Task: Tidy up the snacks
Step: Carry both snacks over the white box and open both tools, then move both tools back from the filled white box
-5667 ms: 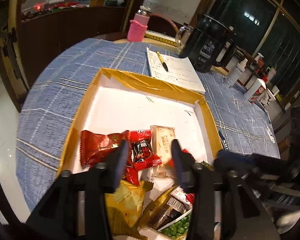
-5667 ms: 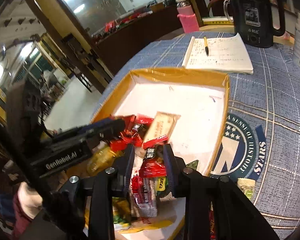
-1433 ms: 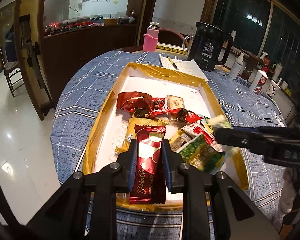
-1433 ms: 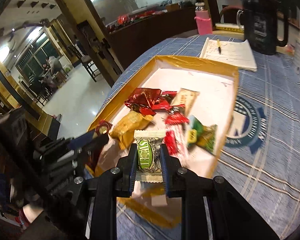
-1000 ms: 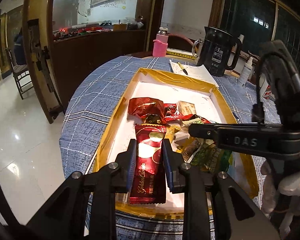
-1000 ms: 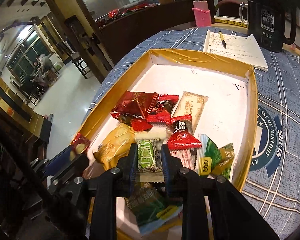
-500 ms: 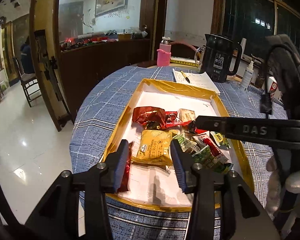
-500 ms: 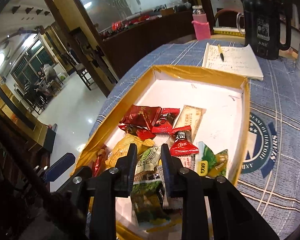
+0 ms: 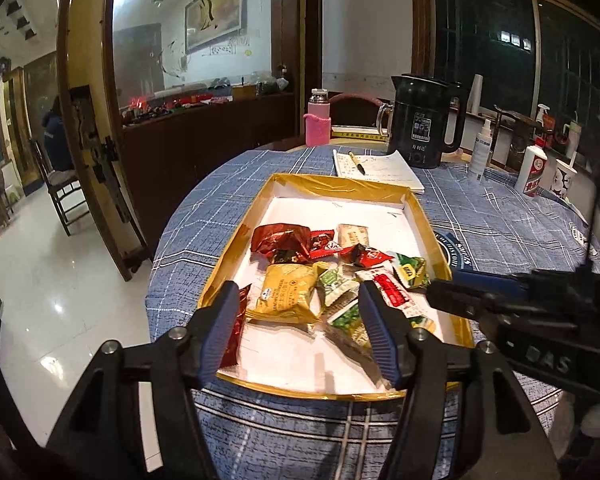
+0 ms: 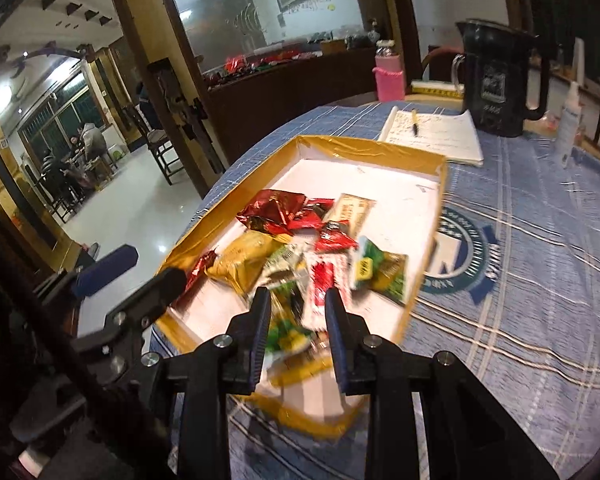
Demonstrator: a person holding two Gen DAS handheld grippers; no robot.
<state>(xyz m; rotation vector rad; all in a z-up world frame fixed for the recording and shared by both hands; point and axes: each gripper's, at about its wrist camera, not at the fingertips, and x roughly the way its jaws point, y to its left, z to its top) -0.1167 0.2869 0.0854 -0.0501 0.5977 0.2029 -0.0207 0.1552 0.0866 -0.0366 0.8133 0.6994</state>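
A shallow rectangular cardboard tray with gold-taped rim and white floor sat at the centre of both frames on a round table covered in blue plaid cloth. Its nearer half held a loose pile of wrapped snacks: a crinkled dark-red foil packet, a yellow square biscuit packet, a small beige wrapped bar, a green pea packet and a long red-and-white sachet.

The left gripper, at the lower centre of its view, hovered above the tray's near edge, its jaws opening and gripping nothing (a dark-red wrapper lay beside its left finger). The right gripper also hovered over the pile, its narrow jaws opening, clamping nothing, the snacks beneath blurred.

Beyond the tray, toward the upper right, lay an open white notebook with a pen, a black electric kettle and a pink-sleeved bottle.
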